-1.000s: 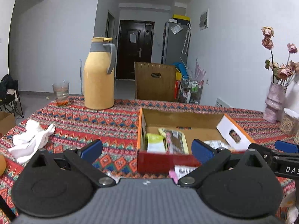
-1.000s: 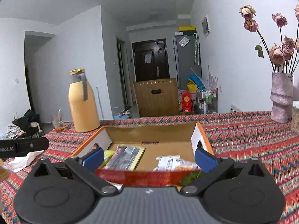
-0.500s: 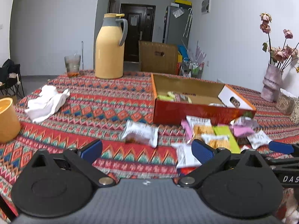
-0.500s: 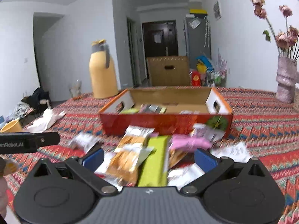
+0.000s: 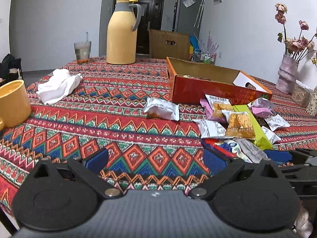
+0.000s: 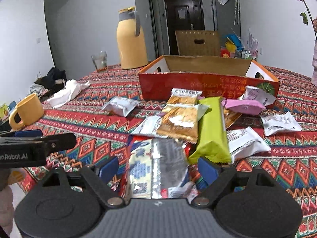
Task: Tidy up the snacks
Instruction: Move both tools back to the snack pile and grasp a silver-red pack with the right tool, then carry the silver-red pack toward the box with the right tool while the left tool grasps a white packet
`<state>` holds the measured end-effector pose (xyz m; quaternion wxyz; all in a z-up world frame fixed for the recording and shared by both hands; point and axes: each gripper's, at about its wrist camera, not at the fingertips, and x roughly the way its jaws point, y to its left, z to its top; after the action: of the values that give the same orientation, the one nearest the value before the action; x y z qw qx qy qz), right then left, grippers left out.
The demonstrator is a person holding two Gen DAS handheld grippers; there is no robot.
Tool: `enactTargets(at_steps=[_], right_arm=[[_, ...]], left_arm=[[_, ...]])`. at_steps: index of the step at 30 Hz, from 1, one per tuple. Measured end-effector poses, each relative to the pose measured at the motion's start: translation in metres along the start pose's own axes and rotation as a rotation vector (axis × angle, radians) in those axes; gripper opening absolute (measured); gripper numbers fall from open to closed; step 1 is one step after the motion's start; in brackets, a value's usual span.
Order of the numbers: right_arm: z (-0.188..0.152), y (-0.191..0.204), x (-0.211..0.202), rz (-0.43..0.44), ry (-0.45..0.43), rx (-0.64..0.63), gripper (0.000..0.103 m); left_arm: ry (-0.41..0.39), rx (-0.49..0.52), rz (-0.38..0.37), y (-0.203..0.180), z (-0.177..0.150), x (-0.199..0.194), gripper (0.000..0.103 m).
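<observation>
Both tongs have dropped from the red cardboard tray toward the loose snack packets on the bench. The right tongs have just been closing around a silvery wrapper, not yet pinching; the left tongs hang wide and empty.

Soft, even indoor light is filling both fisheye views, with only faint shadows.

The pale walls are looking bluish and flat. Straight lines are bowing toward the rims, and dark corners are vignetting each frame. In the right wrist view, the silver-and-blue foil snack packet nearest the lens is smearing with motion blur and catching glare, while the patterned red woven tabletop is staying sharp in the left wrist view.
</observation>
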<state>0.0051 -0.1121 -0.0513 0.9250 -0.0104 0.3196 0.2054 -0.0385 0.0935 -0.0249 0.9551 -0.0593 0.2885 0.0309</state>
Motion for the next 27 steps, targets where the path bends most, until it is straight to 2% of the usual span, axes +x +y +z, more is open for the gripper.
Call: enactTargets(at_steps=[8, 13, 18, 27], right_arm=[[-0.007, 0.004, 0.009, -0.011, 0.033, -0.014, 0.073], [-0.009, 0.007, 0.006, 0.002, 0.023, -0.051, 0.052], [-0.011, 0.005, -0.003, 0.025, 0.005, -0.06, 0.049], [-0.007, -0.006, -0.029, 0.051, -0.086, -0.049, 0.048]], left_arm=[[0.0, -0.009, -0.016, 0.003, -0.003, -0.002, 0.103], [-0.004, -0.015, -0.016, 0.001, -0.004, -0.004, 0.103], [-0.007, -0.017, -0.011, -0.002, -0.001, -0.005, 0.103], [-0.016, -0.036, 0.008, -0.008, 0.007, -0.006, 0.103]])
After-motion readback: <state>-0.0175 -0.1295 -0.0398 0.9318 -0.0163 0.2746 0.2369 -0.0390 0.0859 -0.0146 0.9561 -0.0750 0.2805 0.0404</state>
